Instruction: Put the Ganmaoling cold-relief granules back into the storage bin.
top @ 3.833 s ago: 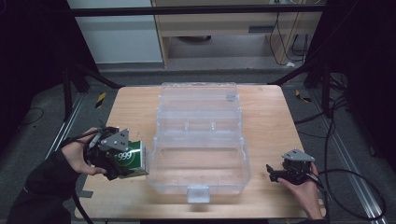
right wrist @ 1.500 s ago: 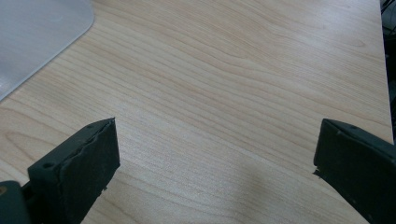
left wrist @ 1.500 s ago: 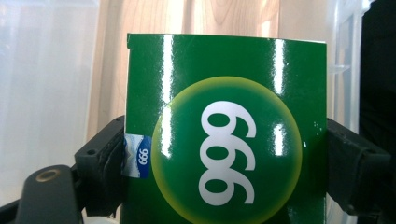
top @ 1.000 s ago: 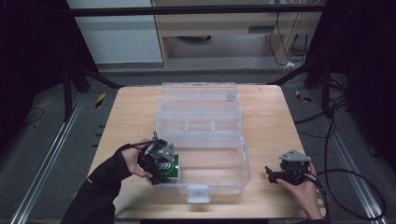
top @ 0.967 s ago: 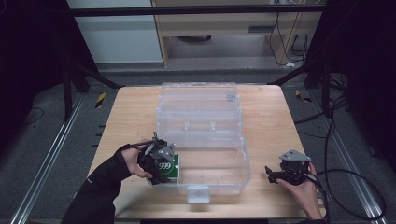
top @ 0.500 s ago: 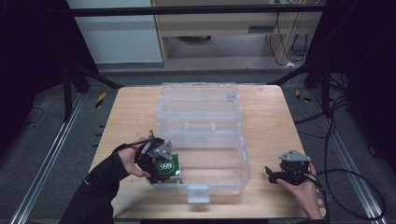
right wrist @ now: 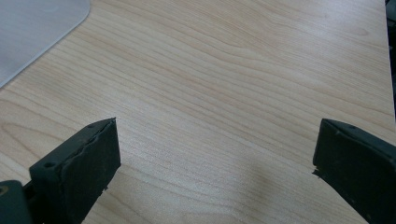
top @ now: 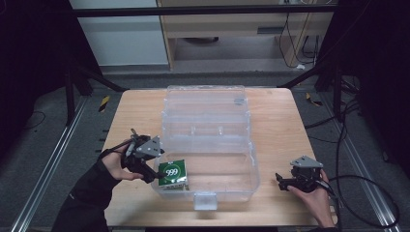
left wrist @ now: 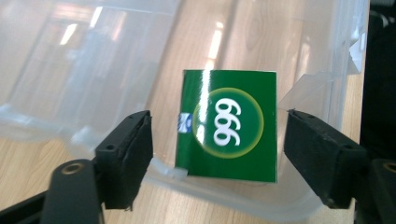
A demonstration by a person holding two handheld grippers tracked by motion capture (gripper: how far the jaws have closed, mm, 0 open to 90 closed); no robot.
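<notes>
A green box with "999" in a white-ringed circle [top: 172, 173] [left wrist: 227, 123] lies flat inside the front left corner of the clear plastic bin [top: 208, 191] [left wrist: 70, 70]. My left gripper [top: 155, 173] [left wrist: 219, 128] hovers just outside the bin's left wall, pointing at the box. Its jaws have just been closing, but they stand apart and clear of the box, with nothing gripped between them. My right gripper [top: 280, 181] [right wrist: 215, 140] rests open over bare wood at the table's front right, with nothing between its jaws.
The bin's clear lid [top: 205, 106] lies folded back flat behind it across the middle of the wooden table [top: 130, 111]. A latch tab [top: 204, 200] juts out at the bin's front. Dark floor and metal rails surround the table.
The left gripper carried the green box from the table's left edge into the bin. It has now let go and drawn back to the left. The right gripper kept still.
</notes>
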